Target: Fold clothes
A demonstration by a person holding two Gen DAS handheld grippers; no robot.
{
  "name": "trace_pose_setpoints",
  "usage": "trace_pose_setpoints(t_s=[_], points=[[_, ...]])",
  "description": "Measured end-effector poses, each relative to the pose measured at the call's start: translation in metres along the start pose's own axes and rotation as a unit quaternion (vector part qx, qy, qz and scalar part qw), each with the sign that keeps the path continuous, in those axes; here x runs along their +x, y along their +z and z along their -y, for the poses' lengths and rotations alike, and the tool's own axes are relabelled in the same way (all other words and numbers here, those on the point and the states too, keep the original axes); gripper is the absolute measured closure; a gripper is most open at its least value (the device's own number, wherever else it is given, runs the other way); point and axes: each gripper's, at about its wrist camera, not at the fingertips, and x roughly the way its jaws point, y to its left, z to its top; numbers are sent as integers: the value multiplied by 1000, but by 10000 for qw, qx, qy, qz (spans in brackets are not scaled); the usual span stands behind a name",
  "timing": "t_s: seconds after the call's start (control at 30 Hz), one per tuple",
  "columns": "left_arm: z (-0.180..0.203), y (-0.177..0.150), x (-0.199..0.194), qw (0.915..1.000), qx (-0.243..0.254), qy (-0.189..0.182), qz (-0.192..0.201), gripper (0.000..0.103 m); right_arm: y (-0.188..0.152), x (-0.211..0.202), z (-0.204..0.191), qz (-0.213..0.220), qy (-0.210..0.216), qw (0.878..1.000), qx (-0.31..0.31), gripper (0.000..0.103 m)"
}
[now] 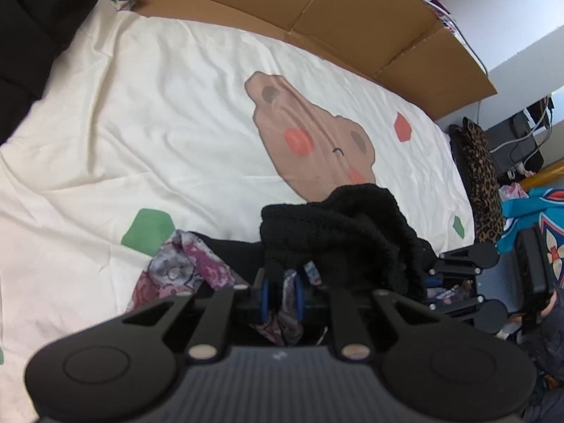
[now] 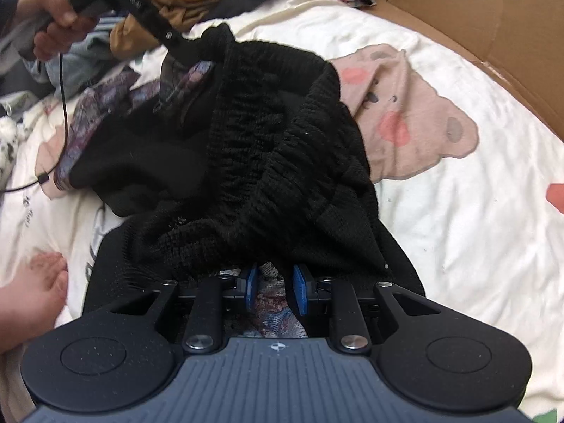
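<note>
My left claw (image 1: 282, 290) and right claw (image 2: 271, 283) each clamp the black knitted garment with floral lining (image 2: 268, 162), its waistband stretched between them over the bed.

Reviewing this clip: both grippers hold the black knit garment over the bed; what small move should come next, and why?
Probably draw the left gripper and right gripper apart: the black knit garment hangs bunched between them above the white sheet, so it needs spreading before folding.
</note>
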Motion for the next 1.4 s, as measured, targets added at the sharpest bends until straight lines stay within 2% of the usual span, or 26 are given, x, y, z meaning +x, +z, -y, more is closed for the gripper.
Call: trace_pose_setpoints(t_s=[0.07,0.1,0.13,0.2,0.37,0.5,0.77,0.97,1.17,1.3,1.4], points=[[0,1,0,10000,21,-16,12,88,0,3,-1,-8,8,10000,-50,76],[1,1,0,10000,34,-23,19,88,1,4,-1,-12,37,10000,-47,83],[1,1,0,10000,41,-30,25,88,1,3,-1,-24,60,10000,-52,85],[1,1,-2,10000,41,-37,32,88,2,0,0,-50,85,9999,-50,95],[9,6,-12,9998,145,-9,134,88,4,-28,5,139,-97,9997,148,98],[19,19,-21,9991,318,-23,289,88,-1,-60,19,488,-473,9962,551,98],[42,54,-18,9958,824,9,407,89,-20,-103,75,1005,-1335,9725,1621,99],[47,84,0,9935,1091,55,326,90,-24,-99,105,1136,-1540,9564,2208,99],[45,114,31,9906,1351,187,145,91,-26,-82,137,1026,-1555,9438,2730,99],[36,128,61,9885,1446,428,-110,91,-32,-66,158,911,-1552,9275,3277,99],[25,135,76,9885,1319,677,-302,90,-36,-54,170,801,-1551,9163,3604,99]])
